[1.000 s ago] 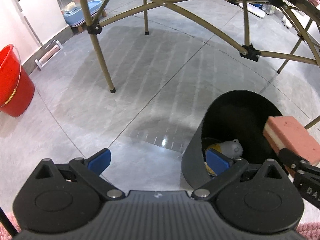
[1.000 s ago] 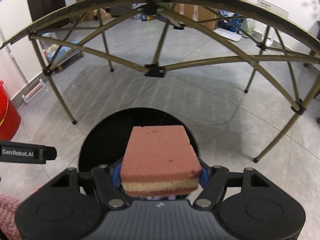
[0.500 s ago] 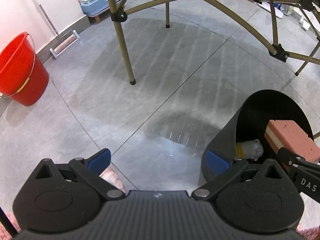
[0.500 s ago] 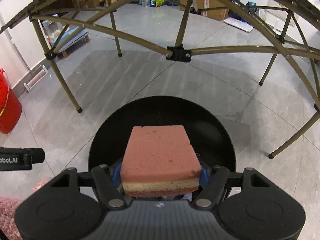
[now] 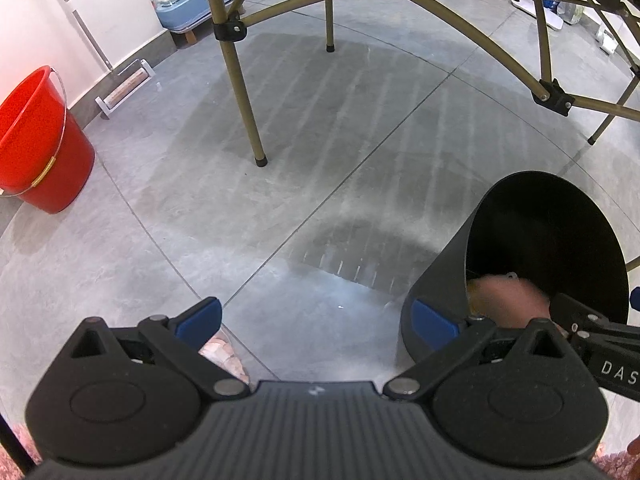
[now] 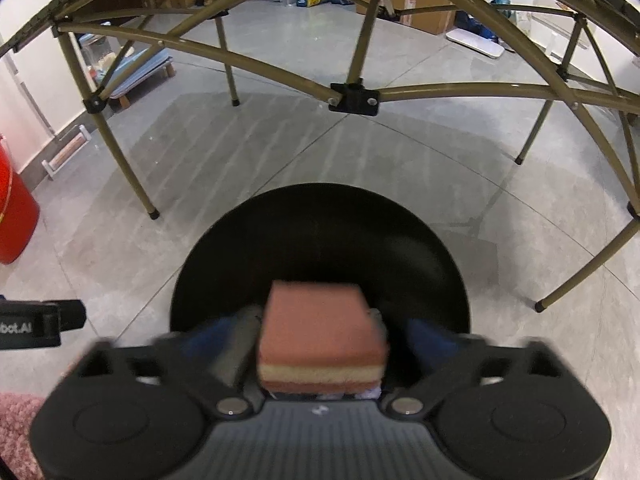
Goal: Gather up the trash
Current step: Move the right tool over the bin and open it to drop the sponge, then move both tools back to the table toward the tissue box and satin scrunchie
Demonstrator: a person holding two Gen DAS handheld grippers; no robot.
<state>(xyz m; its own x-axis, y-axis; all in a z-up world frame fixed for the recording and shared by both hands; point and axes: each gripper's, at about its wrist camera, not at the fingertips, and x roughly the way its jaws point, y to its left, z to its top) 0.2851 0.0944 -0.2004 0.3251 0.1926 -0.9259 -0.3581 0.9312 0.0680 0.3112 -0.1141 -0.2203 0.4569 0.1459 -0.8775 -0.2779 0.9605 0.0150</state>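
A glossy grey tiled floor (image 5: 168,248) carries a bright red plastic bucket with a wire handle (image 5: 38,144) by the white wall (image 5: 116,12). Olive metal folding-table legs (image 5: 240,80) stand nearby. Brown cardboard boxes (image 6: 428,8) and what may be a blue tray (image 5: 188,0) sit farther back.

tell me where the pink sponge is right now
In the right wrist view the pink sponge sits low centre, over the black bin's mouth, between the opening jaws of the right tool, which no longer press it.
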